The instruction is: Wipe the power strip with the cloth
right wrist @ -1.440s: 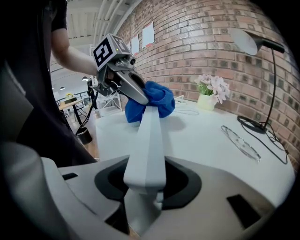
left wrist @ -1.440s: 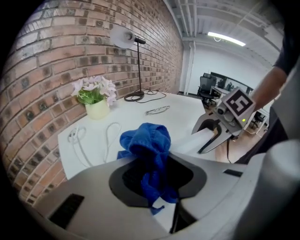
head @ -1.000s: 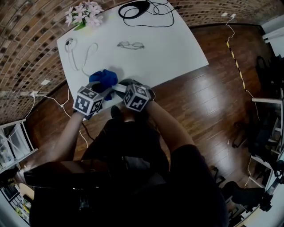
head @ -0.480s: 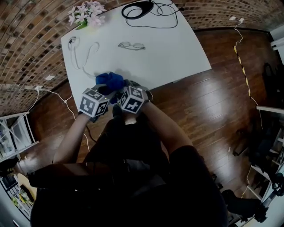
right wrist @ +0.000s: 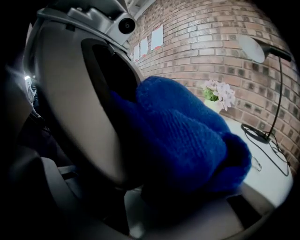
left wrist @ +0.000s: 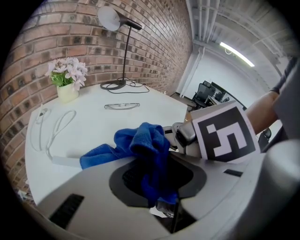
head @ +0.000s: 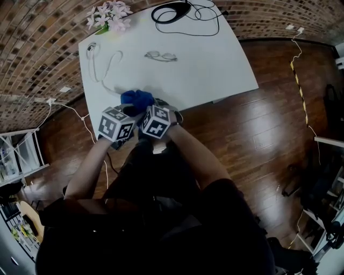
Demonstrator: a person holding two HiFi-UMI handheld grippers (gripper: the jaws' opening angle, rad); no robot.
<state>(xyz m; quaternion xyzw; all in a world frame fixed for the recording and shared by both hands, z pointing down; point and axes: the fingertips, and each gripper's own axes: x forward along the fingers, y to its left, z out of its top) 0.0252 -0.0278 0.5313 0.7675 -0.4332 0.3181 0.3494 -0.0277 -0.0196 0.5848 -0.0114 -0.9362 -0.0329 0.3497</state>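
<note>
The blue cloth (head: 136,99) hangs bunched at the near edge of the white table (head: 215,59). My left gripper (head: 129,111) is shut on it; in the left gripper view the cloth (left wrist: 145,145) drapes down between the jaws. My right gripper (head: 148,106) sits close beside the left, their marker cubes nearly touching. In the right gripper view the cloth (right wrist: 187,136) fills the frame, lying over a pale white piece, the power strip (right wrist: 135,220), on which the jaws are shut. Most of the strip is hidden under the cloth.
On the table lie a pair of glasses (head: 160,55), a looped white cable (head: 102,64), a pot of pink flowers (head: 110,14) and a black lamp base with cable (head: 172,11). Brick wall behind; wooden floor to the right.
My left gripper has moved right with the cloth, closing up against the right gripper. The white strip seen between them before is now covered by the cloth.
</note>
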